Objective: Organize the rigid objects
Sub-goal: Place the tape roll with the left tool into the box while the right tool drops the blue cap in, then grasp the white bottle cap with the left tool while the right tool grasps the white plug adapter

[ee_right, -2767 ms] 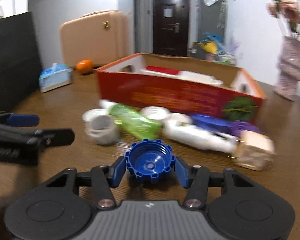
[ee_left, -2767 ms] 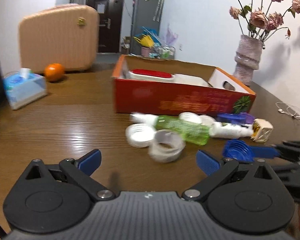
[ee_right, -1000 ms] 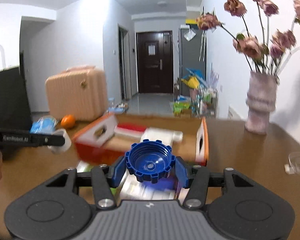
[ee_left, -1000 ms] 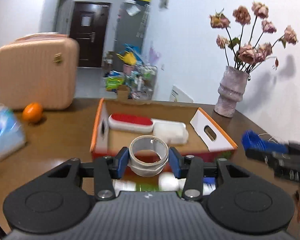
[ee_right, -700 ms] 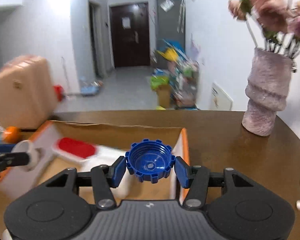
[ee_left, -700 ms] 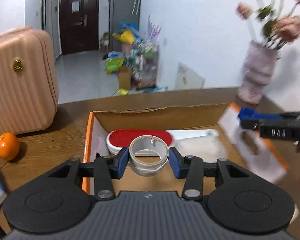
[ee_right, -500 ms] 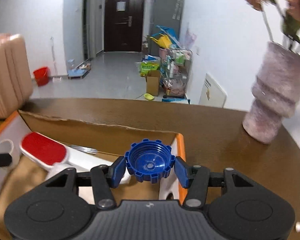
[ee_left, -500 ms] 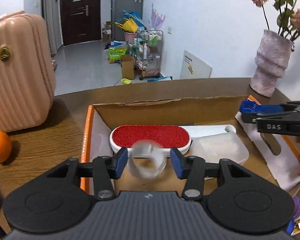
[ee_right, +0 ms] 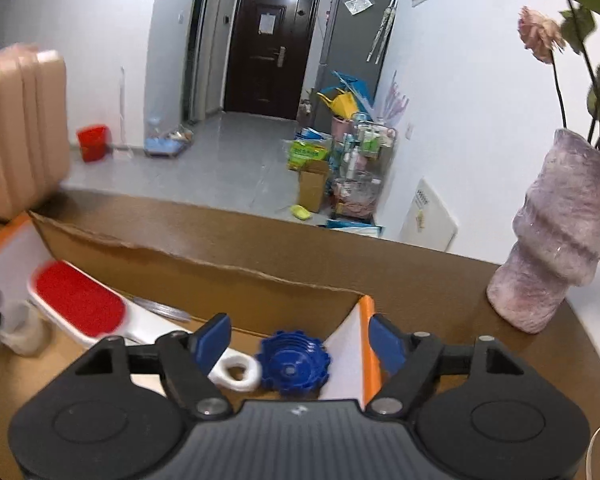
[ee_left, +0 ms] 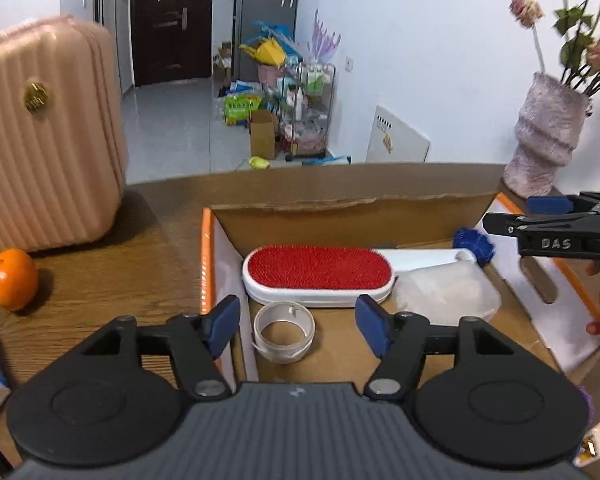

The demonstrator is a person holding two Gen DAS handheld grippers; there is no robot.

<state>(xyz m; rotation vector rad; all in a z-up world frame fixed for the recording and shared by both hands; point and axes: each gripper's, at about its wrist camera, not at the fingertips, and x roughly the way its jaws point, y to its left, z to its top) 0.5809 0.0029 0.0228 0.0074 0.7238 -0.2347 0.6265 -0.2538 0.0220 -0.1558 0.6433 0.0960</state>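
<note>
My left gripper (ee_left: pixel 298 322) is open above the left front of the cardboard box (ee_left: pixel 352 204). A clear tape roll (ee_left: pixel 283 332) lies on the box floor between and below its fingers. My right gripper (ee_right: pixel 300 338) is open over the box's right end; a blue ridged cap (ee_right: pixel 293 366) lies in the box below it, also showing in the left wrist view (ee_left: pixel 473 242). A red-bristled white brush (ee_left: pixel 318 274) and a translucent lid (ee_left: pixel 446 290) lie in the box. The right gripper shows in the left wrist view (ee_left: pixel 540 216).
A pink suitcase (ee_left: pixel 44 132) and an orange (ee_left: pixel 12 278) stand left of the box on the wooden table (ee_left: pixel 112 280). A purple vase with dried flowers (ee_right: pixel 560 248) stands at the right. The box's right flap (ee_left: pixel 552 284) hangs outward.
Both grippers carried their objects up over the box and opened. The tape roll dropped from the left gripper and the blue cap from the right gripper into the box.
</note>
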